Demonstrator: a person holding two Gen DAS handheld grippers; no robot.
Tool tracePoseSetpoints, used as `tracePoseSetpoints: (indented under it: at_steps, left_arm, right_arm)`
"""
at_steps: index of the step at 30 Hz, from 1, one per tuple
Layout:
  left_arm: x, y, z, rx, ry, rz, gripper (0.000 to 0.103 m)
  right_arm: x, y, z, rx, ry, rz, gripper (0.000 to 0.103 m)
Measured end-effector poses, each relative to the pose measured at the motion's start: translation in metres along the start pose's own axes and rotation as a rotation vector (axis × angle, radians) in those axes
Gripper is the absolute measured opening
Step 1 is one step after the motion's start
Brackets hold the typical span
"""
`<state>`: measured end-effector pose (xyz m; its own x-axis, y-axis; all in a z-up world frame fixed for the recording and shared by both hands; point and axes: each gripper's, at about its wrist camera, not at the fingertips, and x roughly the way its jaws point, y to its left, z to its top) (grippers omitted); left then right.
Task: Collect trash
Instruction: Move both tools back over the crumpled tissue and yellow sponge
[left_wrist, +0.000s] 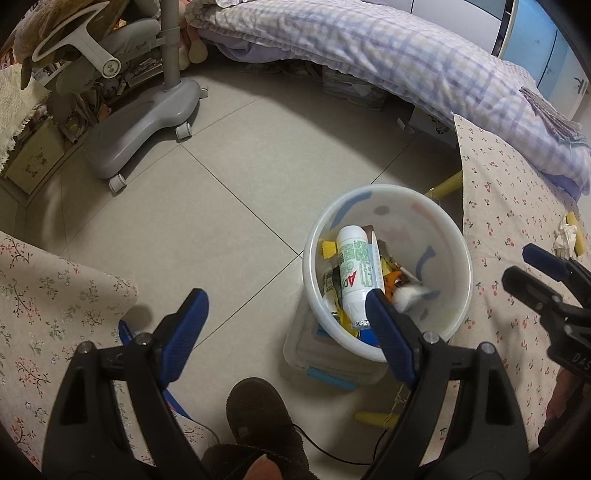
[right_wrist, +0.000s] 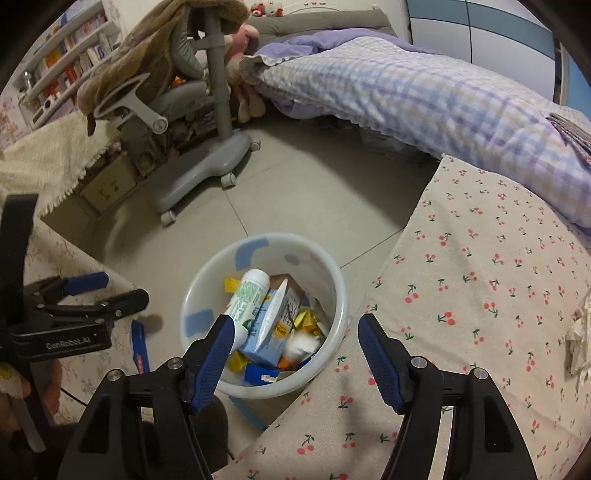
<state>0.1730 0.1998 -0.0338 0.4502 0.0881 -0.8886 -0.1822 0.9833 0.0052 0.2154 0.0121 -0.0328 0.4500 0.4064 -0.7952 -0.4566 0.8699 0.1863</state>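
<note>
Bedroom, grey tiled floor (left_wrist: 221, 206); checked quilt (right_wrist: 424, 99) on the bed, grey chair base (right_wrist: 207, 181) on castors, cherry-print cloth (right_wrist: 480, 295) to the right. Left gripper (left_wrist: 286, 317) tilted down over the floor, jaws spread, nothing between. Right gripper (right_wrist: 295, 332) above the white bin (right_wrist: 334, 280), jaws apart, empty. Bin stands on the floor beside the cloth, holding a white bottle (right_wrist: 249, 291), a blue carton (right_wrist: 269, 339) and yellow wrappers. 1 crumpled tissue (right_wrist: 580, 339) lies on the cloth.

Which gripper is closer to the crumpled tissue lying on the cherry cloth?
Right. The right gripper hangs at the cloth's edge by the bin, tissue off to its right; the left gripper is farther, across the bin.
</note>
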Motion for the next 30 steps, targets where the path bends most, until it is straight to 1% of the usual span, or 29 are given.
tracePoseSetpoints:
  at_steps: [5, 12, 15, 22, 30]
  left_arm:
    - [-0.001, -0.006, -0.001, 0.013, -0.001, -0.002, 0.088]
    - [-0.006, -0.020, 0.000, 0.032, -0.002, -0.032, 0.096]
    - [-0.007, -0.031, 0.000, 0.046, -0.007, -0.044, 0.099]
    - [-0.009, -0.063, 0.000, 0.086, -0.009, -0.066, 0.099]
    - [-0.015, -0.113, 0.004, 0.129, -0.022, -0.115, 0.100]
  right_arm:
    - [-0.012, -0.006, -0.002, 0.006, -0.015, -0.020, 0.071]
    - [-0.031, -0.024, -0.015, 0.001, -0.012, -0.071, 0.074]
    - [-0.041, -0.038, -0.023, 0.002, -0.009, -0.105, 0.075]
    - [-0.067, -0.088, -0.041, 0.064, -0.008, -0.186, 0.077]
    - [-0.104, -0.160, -0.058, 0.198, -0.032, -0.275, 0.078]
